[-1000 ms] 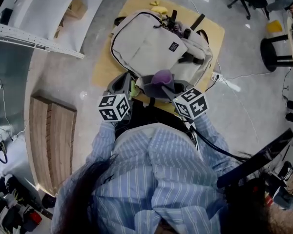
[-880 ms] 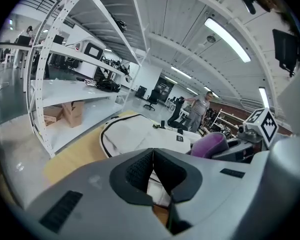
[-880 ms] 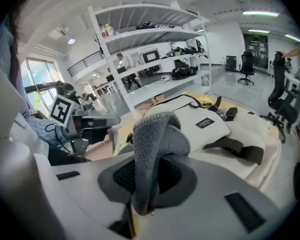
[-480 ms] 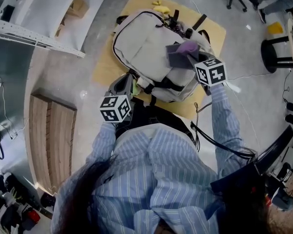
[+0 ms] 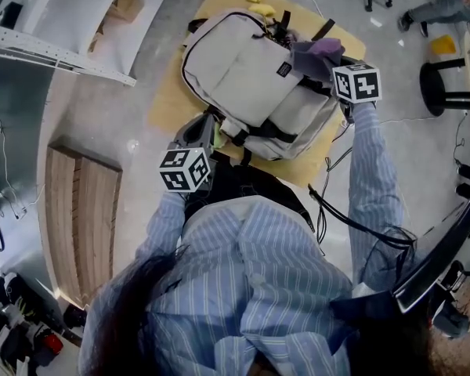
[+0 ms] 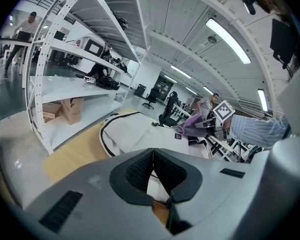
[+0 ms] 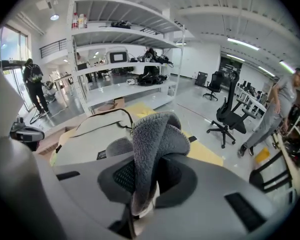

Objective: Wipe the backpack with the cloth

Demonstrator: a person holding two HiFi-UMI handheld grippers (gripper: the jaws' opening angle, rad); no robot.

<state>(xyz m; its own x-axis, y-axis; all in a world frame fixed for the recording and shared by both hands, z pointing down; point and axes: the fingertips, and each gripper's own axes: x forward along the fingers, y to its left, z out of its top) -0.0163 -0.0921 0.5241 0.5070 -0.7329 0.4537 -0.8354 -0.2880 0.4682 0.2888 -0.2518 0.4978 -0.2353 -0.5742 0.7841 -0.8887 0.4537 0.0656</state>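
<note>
The cream backpack point(image 5: 251, 69) with black piping lies flat on a pale wooden tabletop point(image 5: 168, 100), front panel up. Its black straps are at the end far from the person.

The right hand-held gripper point(image 7: 149, 174) is clamped on a grey-purple fleece cloth point(image 7: 152, 139), which bulges up in a fold out of the jaws. In the head view the cloth point(image 5: 313, 52) sits over the backpack's far right corner, by the straps. Whether it presses on the fabric there cannot be told.

The left hand-held gripper point(image 6: 152, 159) is at the backpack's near edge, towards its left corner. Its jaws are together, the pads meeting at the tips with nothing seen between them. From this gripper's view the backpack point(image 6: 135, 131) stretches away just beyond the jaws.
</note>
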